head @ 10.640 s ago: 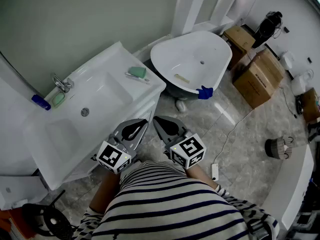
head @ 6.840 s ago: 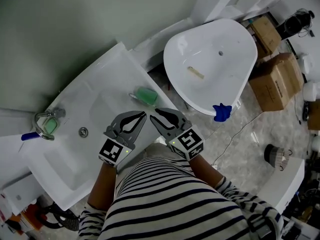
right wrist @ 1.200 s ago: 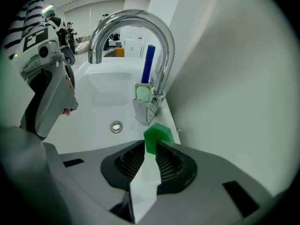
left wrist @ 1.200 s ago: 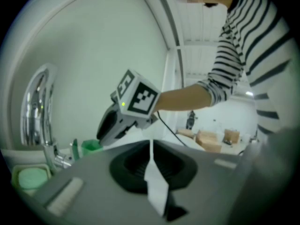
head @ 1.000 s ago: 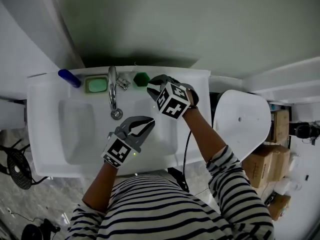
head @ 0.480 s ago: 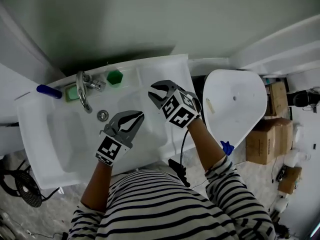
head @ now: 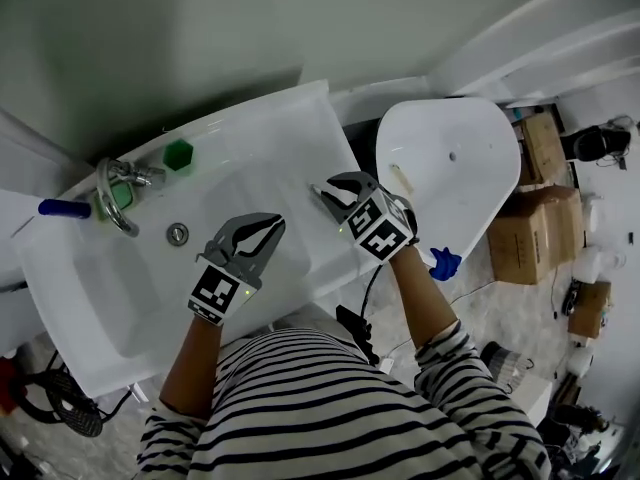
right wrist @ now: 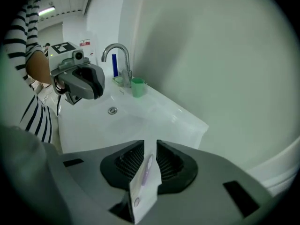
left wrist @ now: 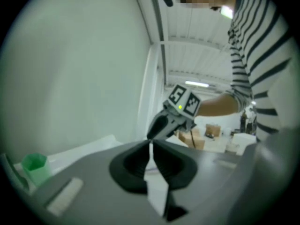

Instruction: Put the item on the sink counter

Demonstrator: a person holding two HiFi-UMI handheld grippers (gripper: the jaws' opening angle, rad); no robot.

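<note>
Head view: green cup [head: 179, 154] upright at far edge of sink bench [head: 300, 118], just right of faucet [head: 115, 193], well apart from both grippers, so placement looks done
Left gripper [head: 268, 224] over basin, right gripper [head: 327, 190] at bench's right end

Left gripper view: jaws tip to tip, empty

Right gripper view: jaws just been opening, narrow gap, nothing between. Best to back off level, clear of bench edge, no nudging cup

Count: 1 cup, 1 faucet, 1 drain [head: 177, 234], 2 grippers

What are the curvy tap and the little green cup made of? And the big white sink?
The tap looks like metal with a polished chrome finish: it is silvery and catches the light. The green cup is probably plastic: one even colour with a soft sheen. The sink seems to be glazed ceramic, smooth and glossy white, though it might be resin.
</note>
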